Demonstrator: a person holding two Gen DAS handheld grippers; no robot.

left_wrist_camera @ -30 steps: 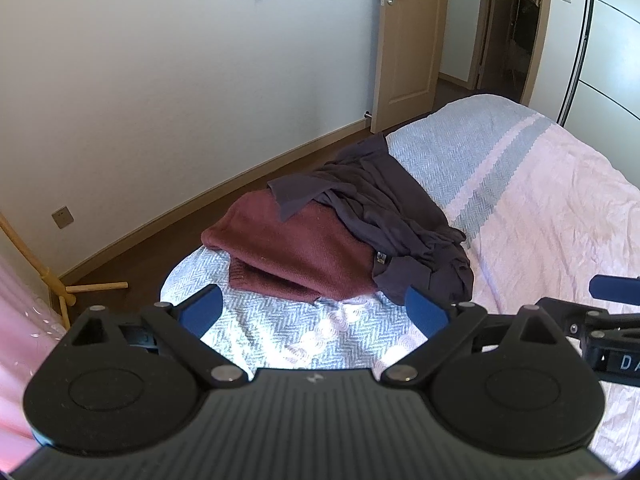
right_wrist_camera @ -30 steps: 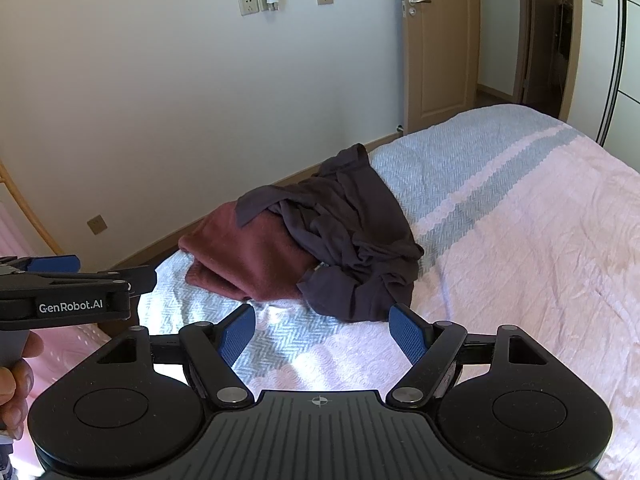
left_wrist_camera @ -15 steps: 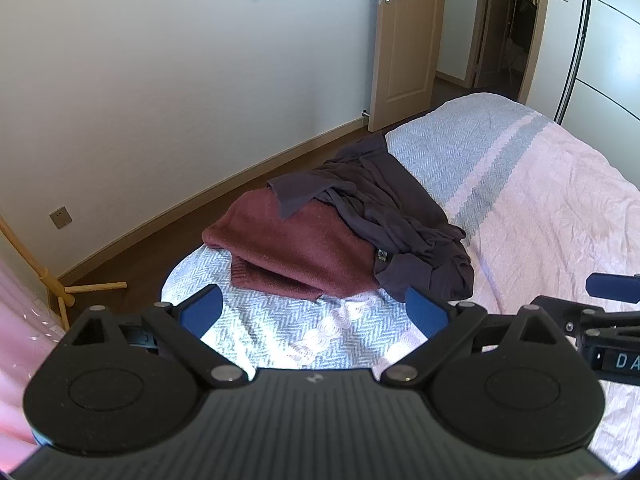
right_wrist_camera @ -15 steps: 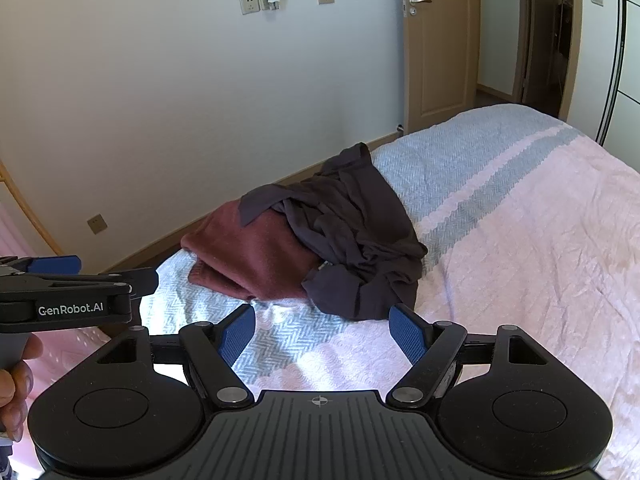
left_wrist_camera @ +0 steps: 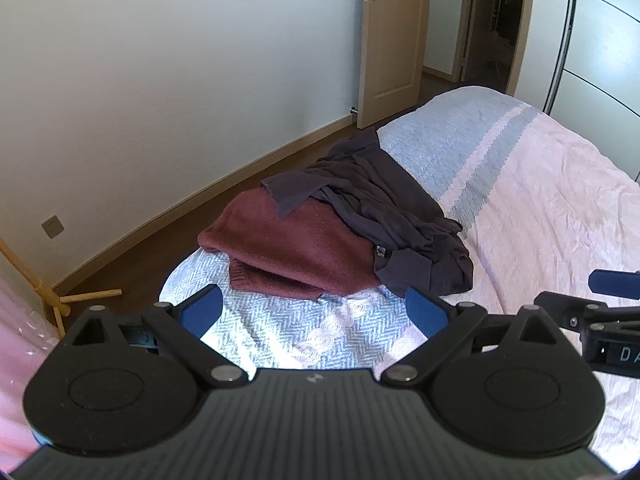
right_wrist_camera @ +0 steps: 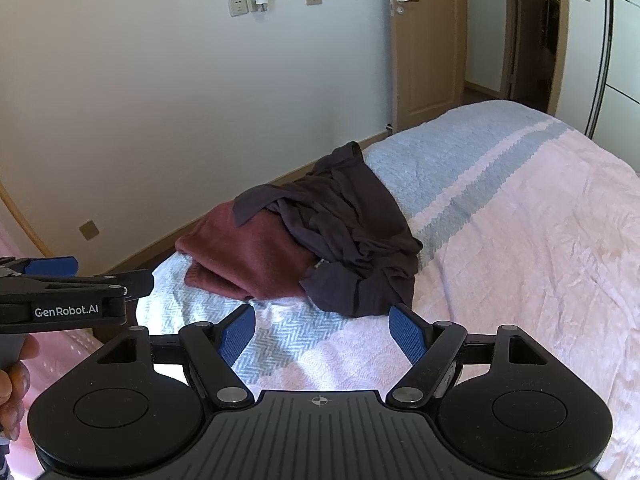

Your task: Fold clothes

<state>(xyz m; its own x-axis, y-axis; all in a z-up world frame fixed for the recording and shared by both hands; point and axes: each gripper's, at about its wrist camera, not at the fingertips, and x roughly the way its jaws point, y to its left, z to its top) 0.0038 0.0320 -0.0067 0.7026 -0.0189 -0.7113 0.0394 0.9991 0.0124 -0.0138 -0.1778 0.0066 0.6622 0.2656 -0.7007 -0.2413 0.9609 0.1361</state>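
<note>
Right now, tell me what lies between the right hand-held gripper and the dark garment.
Only bare bedspread: in the right wrist view, nothing else lies between the open right hand-held gripper and the dark garment.

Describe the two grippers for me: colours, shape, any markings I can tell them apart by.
Both match: black ribbed bodies with two round discs, black linkage bars with silver pivot pins, and blue textured pads on the jaws. The left gripper shows white "GenRobot.AI" lettering on its side in the right wrist view, with bare fingers on its grey handle. The right gripper shows white letters "DA", cut off, in the left wrist view.
</note>
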